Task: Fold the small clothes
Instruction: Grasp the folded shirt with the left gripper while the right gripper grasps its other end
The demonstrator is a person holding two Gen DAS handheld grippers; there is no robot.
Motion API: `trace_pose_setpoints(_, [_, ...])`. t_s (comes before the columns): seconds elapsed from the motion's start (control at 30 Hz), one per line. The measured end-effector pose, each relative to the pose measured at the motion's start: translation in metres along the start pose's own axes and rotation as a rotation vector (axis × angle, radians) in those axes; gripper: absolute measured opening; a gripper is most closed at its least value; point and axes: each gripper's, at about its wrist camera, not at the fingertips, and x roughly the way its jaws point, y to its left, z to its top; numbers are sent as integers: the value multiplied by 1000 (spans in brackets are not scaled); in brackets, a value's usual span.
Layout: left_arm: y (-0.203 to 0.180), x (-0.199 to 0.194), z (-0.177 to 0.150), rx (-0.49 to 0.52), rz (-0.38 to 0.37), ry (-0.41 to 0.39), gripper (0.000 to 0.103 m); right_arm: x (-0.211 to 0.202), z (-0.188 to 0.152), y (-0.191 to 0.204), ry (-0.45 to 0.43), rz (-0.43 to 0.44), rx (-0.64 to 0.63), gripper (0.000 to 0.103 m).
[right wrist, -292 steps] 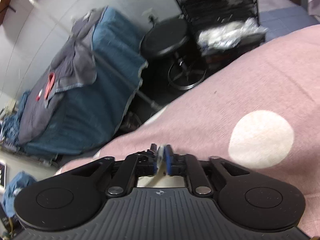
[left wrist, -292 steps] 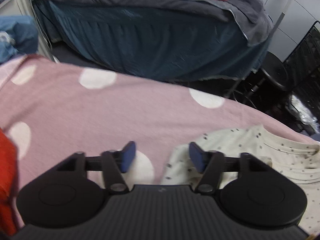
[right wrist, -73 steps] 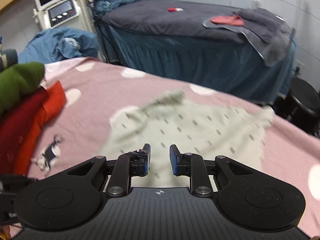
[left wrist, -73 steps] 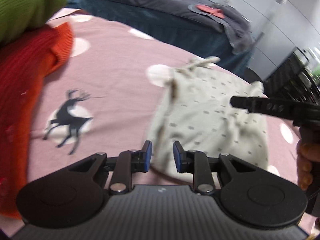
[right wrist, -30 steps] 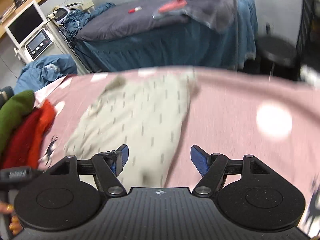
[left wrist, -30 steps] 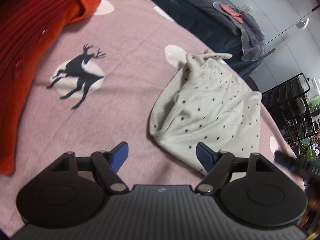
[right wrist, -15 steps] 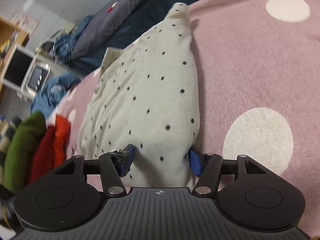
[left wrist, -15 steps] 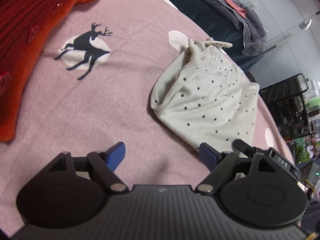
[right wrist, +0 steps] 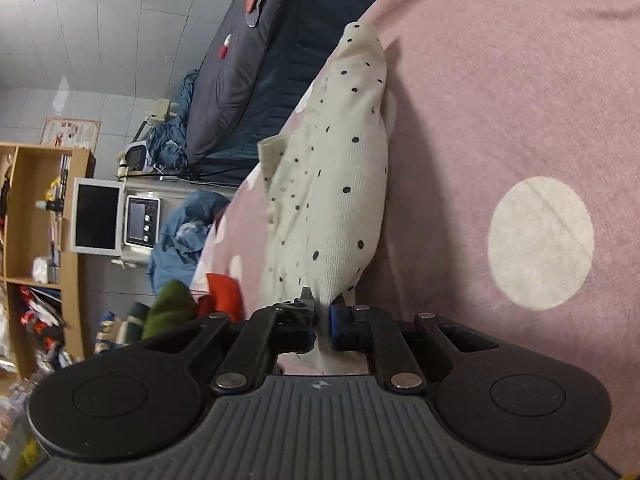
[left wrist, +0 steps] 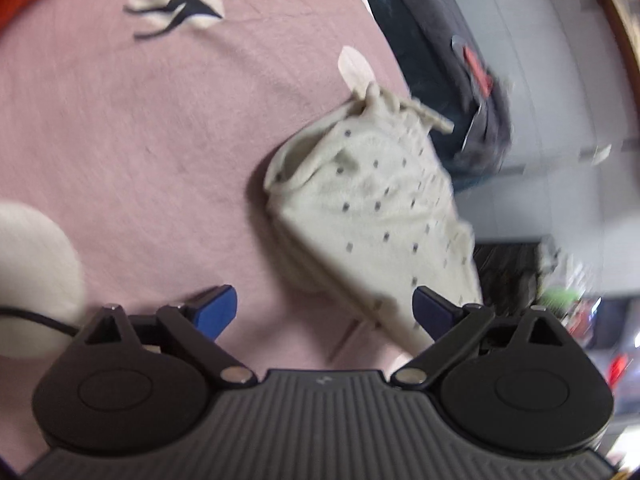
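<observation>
Dotted cream garment bunched, pinched in right claw; left claw spread wide.

- Left wrist view was smeared by motion blur; the dotted garment and room behind it looked soft.
- Right wrist view was sharp, evenly lit indoors.
- The garment cast a soft shadow on the pink blanket.
- Fisheye bending curved both views' edges.

Cream garment motion-blurred; its near end hidden behind right tongs.
</observation>
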Motion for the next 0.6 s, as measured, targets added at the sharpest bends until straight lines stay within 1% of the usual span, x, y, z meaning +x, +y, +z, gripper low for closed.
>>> trace_pose_setpoints(0.07, [2, 11, 0, -57, -18, -13, 99, -3, 3, 4, -5, -1, 15, 13])
trace_pose_setpoints(0.13, [9, 20, -1, -165, -55, -8, 99, -5, 7, 7, -4, -3, 12, 13])
trace_pose_setpoints(0.2, [18, 26, -5, -287, -152, -2, 99, -3, 9, 6, -3, 3, 56, 13])
trace_pose_setpoints(0.23, [21, 30, -7, -335, -186, 1, 99, -1, 10, 6, -2, 16, 83, 13])
trace_pose_setpoints(0.27, [22, 33, -8, -360, -196, 3, 99, 0, 11, 7, 1, 23, 91, 13])
trace_pose_setpoints(0.3, [22, 37, -9, -370, -193, 3, 99, 1, 11, 11, 3, 16, 72, 13])
trace_pose_setpoints(0.37, [22, 44, -7, -382, -193, -5, 98, 1, 12, 19, 10, -11, 0, 13])
trace_pose_setpoints(0.43, [21, 53, -2, -417, -227, -21, 95, 1, 13, 19, 20, -7, 5, 13])
trace_pose_setpoints(0.5, [17, 65, 5, -453, -246, -19, 93, -1, 13, 15, 25, -14, 4, 13])
trace_pose_setpoints(0.57, [10, 77, 11, -461, -255, 5, 87, -2, 12, 12, 23, -30, 2, 13])
trace_pose_setpoints(0.6, [6, 82, 17, -456, -258, 16, 78, -2, 12, 10, 27, -34, 4, 13])
